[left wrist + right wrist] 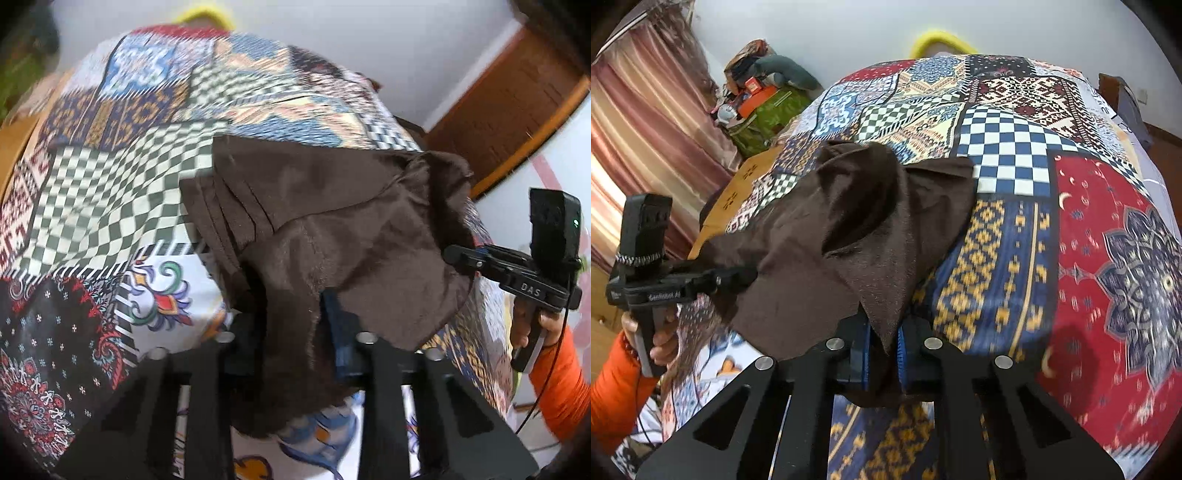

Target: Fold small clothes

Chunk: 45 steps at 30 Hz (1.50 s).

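Brown garment (820,236) lifted over patchwork bedspread (1071,221), L gripper (291,343) & R gripper (882,350) each clamped on an edge. Pink curtains (646,129), white wall (831,22), wooden door (517,107).

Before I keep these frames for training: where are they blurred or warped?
Left wrist view: patchwork patterned bedspread smeared by motion at the far edge, dark brown fabric garment sharper. Right wrist view: mostly crisp, slight smear lower right; both bulge with fisheye distortion.
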### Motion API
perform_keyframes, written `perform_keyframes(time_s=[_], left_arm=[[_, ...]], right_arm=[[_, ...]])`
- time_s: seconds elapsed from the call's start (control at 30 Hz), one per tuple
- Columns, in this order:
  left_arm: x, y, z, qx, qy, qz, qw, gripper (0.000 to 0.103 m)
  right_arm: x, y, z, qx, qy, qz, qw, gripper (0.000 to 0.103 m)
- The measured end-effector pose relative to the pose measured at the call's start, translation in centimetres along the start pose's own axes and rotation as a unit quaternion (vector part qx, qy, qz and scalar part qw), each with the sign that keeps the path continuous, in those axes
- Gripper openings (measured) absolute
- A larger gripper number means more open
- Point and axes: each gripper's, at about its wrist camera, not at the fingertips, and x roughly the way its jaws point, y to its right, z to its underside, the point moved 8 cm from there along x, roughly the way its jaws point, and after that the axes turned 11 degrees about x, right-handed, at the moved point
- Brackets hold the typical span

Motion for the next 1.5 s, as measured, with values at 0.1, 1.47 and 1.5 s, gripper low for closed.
perform_keyframes(time_s=[0.1, 1.47, 1.5], left_arm=[[-1.2, 1.7, 0.7, 0.013, -0.001, 0.022, 0.9997, 0.017], [-5.0, 4.2, -2.8, 0.111, 0.069, -0.127, 0.9832, 0.007], [-4.3, 3.3, -2.8, 0.099, 0.061, -0.129, 0.9848, 0.007]], right_arm=[[-1.3, -0.3, 1.5, -0.006, 0.0, 0.0, 1.0, 0.009], [-6.0, -1.9, -2.7, -0.046, 0.109, 0.01, 0.993, 0.006], [-5.8, -1.3, -3.0, -0.039, 0.104, 0.011, 0.994, 0.006]])
